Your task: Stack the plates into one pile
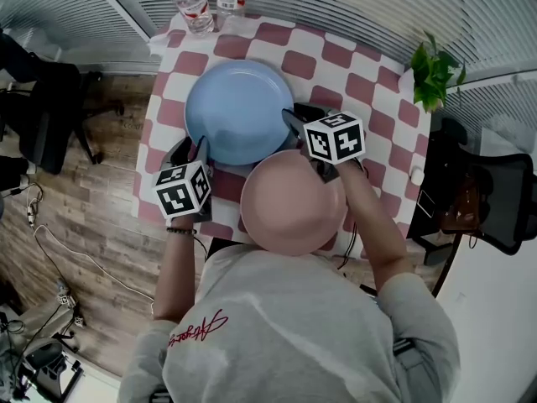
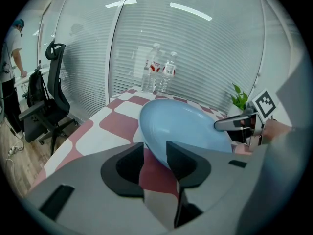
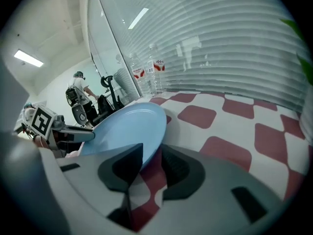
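Plates, two of them, lay on the red-and-white checked tablecloth [image 1: 369,99], both flat and hollow side up. The blue plate [image 1: 239,112] sat mid-table, a little above centre in the head view. Being round, it had no long axis to speak of, and it leaned no way that I could see. The pink plate [image 1: 294,204] lay lower in the frame, at the table's near edge. Its upper-left rim was just beside the blue one's lower rim, though whether they touched I couldn't tell.

The person had a gripper at either side of the blue plate. The left gripper [image 1: 191,149] was at the plate's lower-left rim, pointing up the frame and slanting downward. Its jaws stood spread, one outside the rim and one over the plate. A strip of cloth showed between the outer jaw and the plate's edge, so nothing was pinched. The right gripper [image 1: 298,117] came in at the plate's right rim, pointing toward upper left. Its jaws were spread too, with the rim in the gap between them, not clamped.

Two water bottles [image 1: 195,8] stood at the top of the frame, and a small green plant [image 1: 432,70] at upper right.
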Action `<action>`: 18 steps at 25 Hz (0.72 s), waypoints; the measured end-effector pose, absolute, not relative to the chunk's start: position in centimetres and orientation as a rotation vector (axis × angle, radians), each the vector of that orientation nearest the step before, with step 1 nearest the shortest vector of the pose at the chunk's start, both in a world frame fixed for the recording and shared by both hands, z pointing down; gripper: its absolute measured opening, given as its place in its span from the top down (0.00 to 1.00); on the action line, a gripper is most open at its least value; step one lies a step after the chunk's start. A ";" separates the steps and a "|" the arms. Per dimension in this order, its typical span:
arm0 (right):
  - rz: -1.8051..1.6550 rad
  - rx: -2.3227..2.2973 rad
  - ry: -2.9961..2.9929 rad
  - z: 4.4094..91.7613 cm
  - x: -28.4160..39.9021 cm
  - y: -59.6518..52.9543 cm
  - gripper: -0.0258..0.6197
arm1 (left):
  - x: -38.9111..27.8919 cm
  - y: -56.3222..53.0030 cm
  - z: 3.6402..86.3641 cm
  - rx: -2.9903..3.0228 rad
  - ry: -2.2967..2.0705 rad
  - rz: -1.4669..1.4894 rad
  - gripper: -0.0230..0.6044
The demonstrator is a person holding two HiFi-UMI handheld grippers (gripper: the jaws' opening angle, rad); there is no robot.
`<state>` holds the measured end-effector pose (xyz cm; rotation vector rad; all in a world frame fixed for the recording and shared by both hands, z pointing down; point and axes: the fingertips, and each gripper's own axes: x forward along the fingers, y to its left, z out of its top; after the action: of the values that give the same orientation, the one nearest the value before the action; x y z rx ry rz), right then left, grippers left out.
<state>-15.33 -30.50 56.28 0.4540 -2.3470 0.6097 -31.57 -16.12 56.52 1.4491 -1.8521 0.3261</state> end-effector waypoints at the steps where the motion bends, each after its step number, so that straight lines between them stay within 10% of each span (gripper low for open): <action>1: 0.630 0.446 -2.347 56.3 -15.3 -30.5 0.78 | -31.5 -16.2 56.6 1.448 -1.854 0.328 0.73; 18: 0.443 0.516 -2.333 55.9 -15.2 -30.7 0.79 | -31.7 -16.5 55.2 1.442 -1.896 0.329 0.78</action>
<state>-15.24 -30.67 55.90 0.5156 -2.3334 0.4427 -31.75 -16.54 55.17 1.4417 -1.8958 0.3294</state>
